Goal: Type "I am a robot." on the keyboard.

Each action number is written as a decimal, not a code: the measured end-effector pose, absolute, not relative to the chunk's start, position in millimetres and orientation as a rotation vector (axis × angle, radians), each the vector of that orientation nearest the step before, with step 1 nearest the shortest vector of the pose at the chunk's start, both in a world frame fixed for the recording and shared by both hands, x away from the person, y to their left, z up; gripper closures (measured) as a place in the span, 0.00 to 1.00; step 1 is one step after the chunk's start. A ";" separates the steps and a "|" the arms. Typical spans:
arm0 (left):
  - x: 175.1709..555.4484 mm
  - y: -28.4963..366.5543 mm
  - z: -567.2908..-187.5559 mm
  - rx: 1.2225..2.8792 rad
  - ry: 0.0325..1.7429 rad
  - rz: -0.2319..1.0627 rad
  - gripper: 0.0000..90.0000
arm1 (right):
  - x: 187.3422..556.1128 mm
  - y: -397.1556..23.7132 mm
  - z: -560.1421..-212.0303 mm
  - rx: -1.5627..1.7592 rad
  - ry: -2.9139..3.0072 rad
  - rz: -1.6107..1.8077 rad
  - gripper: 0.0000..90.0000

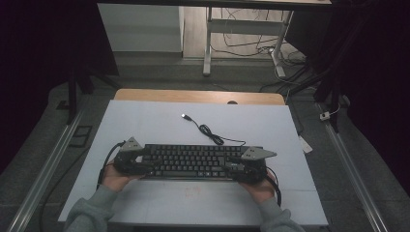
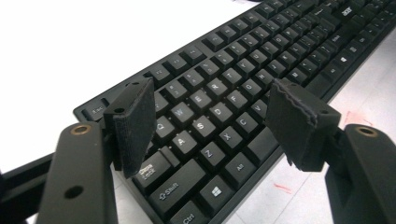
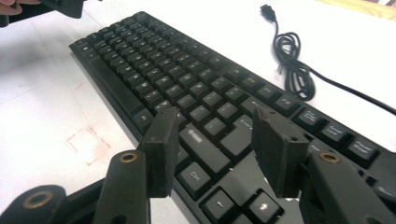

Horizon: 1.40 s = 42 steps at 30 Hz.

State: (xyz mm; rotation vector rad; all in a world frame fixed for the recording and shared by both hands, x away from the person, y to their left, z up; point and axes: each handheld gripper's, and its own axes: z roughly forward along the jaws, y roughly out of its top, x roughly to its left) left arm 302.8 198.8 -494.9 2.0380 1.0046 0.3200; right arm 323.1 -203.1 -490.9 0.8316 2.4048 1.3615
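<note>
**A:** Where's the thing I'm working on?

**B:** The black full-size plastic keyboard (image 1: 193, 161) lies flat across the near middle of my white worktop (image 1: 159, 121), long side towards me. Its thin black cable (image 1: 209, 130) runs off the back edge, loops into a small coil and ends in a plug lying loose on the white surface.

**A:** And my tools?

**B:** The left tool (image 2: 212, 126) sits over the keyboard's left end, jaws spread wide above the letter keys with nothing between the pads. The right tool (image 3: 212, 149) is over the right end, jaws apart above the keys near the arrow block, gripping nothing. In the high view each tool (image 1: 145, 164) (image 1: 232, 166) points inward at one end of the board.

**A:** The surface and the room?

**B:** The white sheet covers a wooden tabletop (image 1: 198, 96), whose far edge peeks out. There's a faint red square mark (image 1: 192, 191) near my side. Beyond are grey floor, a desk frame's white leg (image 1: 208, 46) and tangled cords; both sides are dark.

**A:** Anything unclear?

**B:** Key legends blur in the right gripper view, and I can't tell whether either tool touches the keycaps.
</note>
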 end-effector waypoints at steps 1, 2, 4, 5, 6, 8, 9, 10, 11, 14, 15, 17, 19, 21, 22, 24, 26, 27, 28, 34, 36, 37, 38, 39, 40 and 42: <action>302.7 198.0 -494.8 2.038 1.001 0.315 0.37 | 323.6 -204.0 -491.0 0.833 2.405 1.364 0.58; 302.7 197.4 -494.8 2.039 0.995 0.313 0.37 | 323.9 -204.6 -490.8 0.836 2.409 1.357 0.57; 302.6 196.3 -494.8 2.038 0.993 0.309 0.37 | 324.5 -205.1 -491.2 0.836 2.411 1.343 0.57; 302.7 196.0 -494.8 2.037 0.991 0.306 0.37 | 324.8 -204.6 -491.8 0.839 2.411 1.354 0.57; 302.7 195.8 -494.9 2.036 0.990 0.303 0.37 | 325.1 -204.8 -491.9 0.837 2.414 1.342 0.57; 302.8 195.2 -494.9 2.032 0.986 0.295 0.37 | 325.7 -204.1 -492.8 0.837 2.412 1.343 0.57; 302.6 194.6 -494.9 2.033 0.983 0.289 0.38 | 325.7 -203.8 -493.1 0.840 2.413 1.343 0.57; 302.3 193.6 -494.7 2.035 0.977 0.286 0.38 | 325.8 -203.6 -493.2 0.842 2.413 1.342 0.57; 301.7 192.4 -494.6 2.033 0.973 0.280 0.38 | 326.0 -203.6 -493.4 0.842 2.414 1.340 0.57; 300.3 188.9 -493.5 2.035 0.951 0.267 0.39 | 326.2 -203.6 -493.3 0.838 2.418 1.329 0.57; 300.0 187.7 -493.1 2.035 0.943 0.262 0.40 | 326.2 -203.4 -493.4 0.839 2.418 1.328 0.57; 299.2 184.8 -492.4 2.037 0.932 0.255 0.40 | 326.1 -203.0 -493.7 0.838 2.420 1.324 0.57; 298.5 181.4 -492.2 2.042 0.919 0.249 0.40 | 326.3 -202.4 -494.4 0.837 2.421 1.325 0.57; 298.3 178.0 -492.5 2.052 0.908 0.245 0.41 | 326.4 -201.7 -494.8 0.842 2.421 1.307 0.57; 298.3 176.3 -492.9 2.055 0.904 0.242 0.41 | 326.7 -201.5 -495.3 0.844 2.423 1.313 0.57; 298.2 173.7 -493.5 2.067 0.896 0.241 0.42 | 326.9 -201.3 -495.7 0.850 2.425 1.311 0.57; 297.8 172.1 -493.8 2.074 0.890 0.239 0.43 | 326.8 -201.3 -495.8 0.851 2.424 1.308 0.57; 297.5 171.5 -493.9 2.074 0.889 0.238 0.43 | 326.8 -201.2 -496.0 0.853 2.421 1.310 0.57; 297.3 171.0 -494.0 2.074 0.887 0.237 0.44 | 326.8 -201.2 -496.1 0.855 2.420 1.310 0.57; 296.4 166.7 -495.8 2.089 0.864 0.219 0.51 | 326.7 -200.7 -496.4 0.852 2.426 1.297 0.57; 296.0 165.2 -496.6 2.097 0.853 0.212 0.55 | 326.7 -200.5 -496.5 0.855 2.426 1.298 0.57; 295.9 164.4 -497.0 2.102 0.846 0.209 0.58 | 326.6 -200.4 -496.5 0.854 2.427 1.297 0.57; 295.7 163.5 -497.5 2.104 0.842 0.203 0.61 | 326.6 -200.4 -496.5 0.854 2.427 1.298 0.57; 295.7 162.5 -498.0 2.109 0.837 0.199 0.65 | 326.6 -200.4 -496.6 0.853 2.427 1.298 0.57; 295.7 161.3 -498.6 2.115 0.829 0.192 0.68 | 326.6 -200.3 -496.6 0.853 2.427 1.297 0.57; 295.7 159.7 -499.5 2.125 0.819 0.182 0.76 | 326.8 -200.2 -496.9 0.851 2.429 1.302 0.57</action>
